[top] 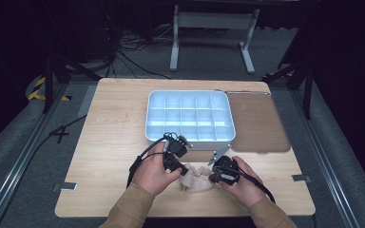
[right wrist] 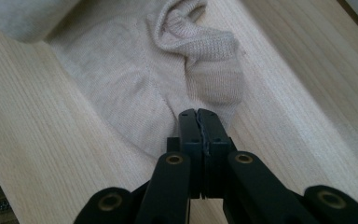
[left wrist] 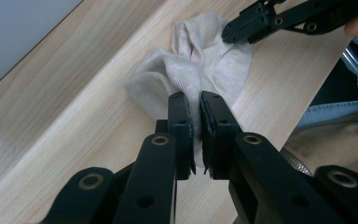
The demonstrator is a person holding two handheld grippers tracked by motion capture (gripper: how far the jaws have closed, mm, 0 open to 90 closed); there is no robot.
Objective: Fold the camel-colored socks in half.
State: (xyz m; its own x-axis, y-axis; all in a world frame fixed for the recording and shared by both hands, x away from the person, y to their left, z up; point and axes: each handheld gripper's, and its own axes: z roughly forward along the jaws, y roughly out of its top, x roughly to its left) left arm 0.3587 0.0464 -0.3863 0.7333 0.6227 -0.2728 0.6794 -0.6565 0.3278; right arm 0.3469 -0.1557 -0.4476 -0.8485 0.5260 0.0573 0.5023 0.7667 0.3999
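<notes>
A beige sock [top: 197,180] lies crumpled on the wooden table near its front edge, between my two grippers. My left gripper [top: 184,168] comes at it from the left. In the left gripper view it [left wrist: 195,95] is shut on a raised fold of the sock [left wrist: 205,51]. My right gripper [top: 212,179] meets the sock from the right. In its own view the jaws [right wrist: 197,112] are pressed tight together at the edge of the sock [right wrist: 130,93], and a thin bit of fabric seems caught between them. Its tip [left wrist: 227,32] rests on the sock's far end.
A white tray [top: 147,124] with several empty compartments stands just beyond the hands at the table's middle. A brown mat [top: 259,123] lies to its right. The table's front edge [top: 185,213] runs close under the forearms.
</notes>
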